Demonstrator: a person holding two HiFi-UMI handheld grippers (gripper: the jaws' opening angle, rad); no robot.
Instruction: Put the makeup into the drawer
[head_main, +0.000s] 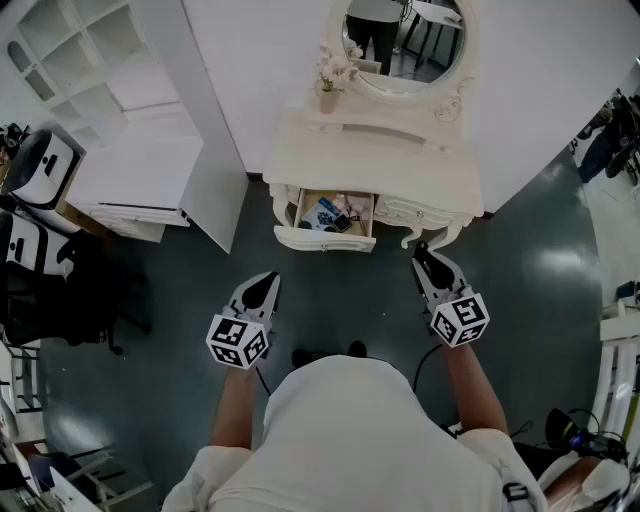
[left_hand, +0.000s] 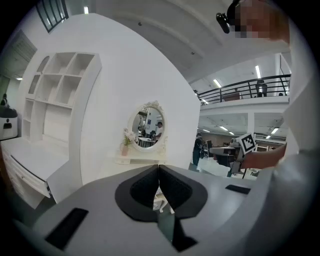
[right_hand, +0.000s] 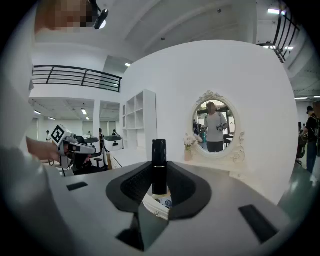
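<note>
Left claw (head_main: 268, 282): held forward, tilted slightly down, jaws together, nothing between them. Right claw (head_main: 422, 252): same attitude, well apart from the left, jaws clamped on an upright black tube (right_hand: 159, 165). Left forearm (head_main: 235, 410) and right forearm (head_main: 470, 385): bare, extended ahead of the torso.

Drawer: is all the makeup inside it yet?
Not yet. The drawer is open and some items already lie inside. The right claw grips a black tube, which has not gone in. The left claw is shut and empty.
</note>
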